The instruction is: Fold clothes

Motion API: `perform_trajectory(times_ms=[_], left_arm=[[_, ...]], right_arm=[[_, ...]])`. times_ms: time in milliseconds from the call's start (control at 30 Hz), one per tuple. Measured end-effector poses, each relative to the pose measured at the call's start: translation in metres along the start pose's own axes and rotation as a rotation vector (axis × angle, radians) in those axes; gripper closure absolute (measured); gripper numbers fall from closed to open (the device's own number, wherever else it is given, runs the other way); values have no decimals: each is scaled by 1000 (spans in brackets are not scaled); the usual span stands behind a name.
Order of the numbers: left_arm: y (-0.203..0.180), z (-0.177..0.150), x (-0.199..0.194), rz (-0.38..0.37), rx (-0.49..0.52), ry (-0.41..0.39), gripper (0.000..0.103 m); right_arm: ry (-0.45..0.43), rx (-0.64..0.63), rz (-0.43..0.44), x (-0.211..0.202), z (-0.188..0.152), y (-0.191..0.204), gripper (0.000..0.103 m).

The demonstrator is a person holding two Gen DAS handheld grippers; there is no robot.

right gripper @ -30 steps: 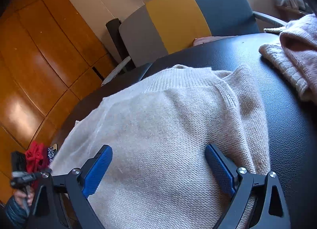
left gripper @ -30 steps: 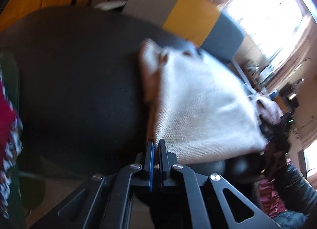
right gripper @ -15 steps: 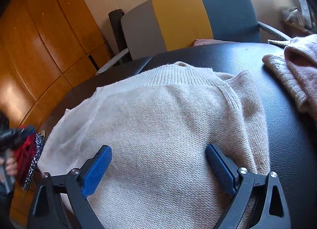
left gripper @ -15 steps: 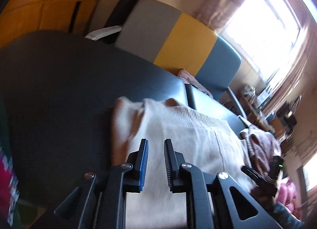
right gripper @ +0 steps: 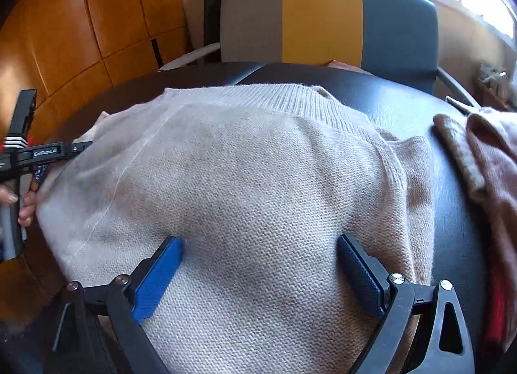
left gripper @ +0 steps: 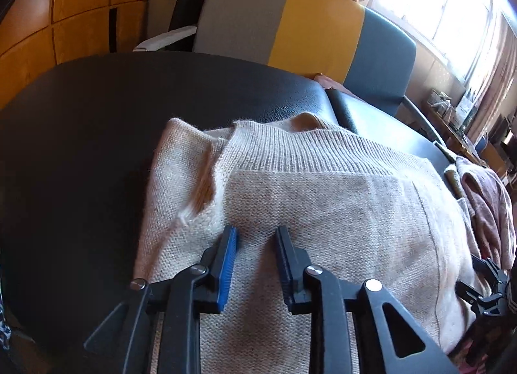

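hovering over beige sweater [left gripper: 323, 199], both claws open.

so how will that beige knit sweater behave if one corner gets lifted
The beige knit sweater would probably droop: it lies soft and rumpled on the black padded surface. Likely light, being thin knit. Its fuzzy weave should give the left gripper and its fingers decent purchase, though the folded layers may slide apart.
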State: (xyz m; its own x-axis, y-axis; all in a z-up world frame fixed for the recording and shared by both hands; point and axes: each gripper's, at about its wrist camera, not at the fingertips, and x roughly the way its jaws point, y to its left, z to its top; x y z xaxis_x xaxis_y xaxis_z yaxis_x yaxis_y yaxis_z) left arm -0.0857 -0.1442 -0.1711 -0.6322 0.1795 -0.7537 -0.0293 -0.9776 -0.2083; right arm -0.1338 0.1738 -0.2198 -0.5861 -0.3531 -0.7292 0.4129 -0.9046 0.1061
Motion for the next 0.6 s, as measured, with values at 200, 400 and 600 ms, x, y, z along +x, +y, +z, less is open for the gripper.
perform_trajectory(times_ms=[200, 400, 600], left_arm=[[-7, 5, 3, 39, 122, -17, 76], [-4, 9, 2, 17, 125, -2, 76], [-3, 10, 3, 19, 116, -5, 75]], right_arm=[[20, 13, 63, -21, -13, 6, 6], [7, 167, 190, -71, -22, -34, 18], [18, 221, 149, -81, -33, -72, 47]])
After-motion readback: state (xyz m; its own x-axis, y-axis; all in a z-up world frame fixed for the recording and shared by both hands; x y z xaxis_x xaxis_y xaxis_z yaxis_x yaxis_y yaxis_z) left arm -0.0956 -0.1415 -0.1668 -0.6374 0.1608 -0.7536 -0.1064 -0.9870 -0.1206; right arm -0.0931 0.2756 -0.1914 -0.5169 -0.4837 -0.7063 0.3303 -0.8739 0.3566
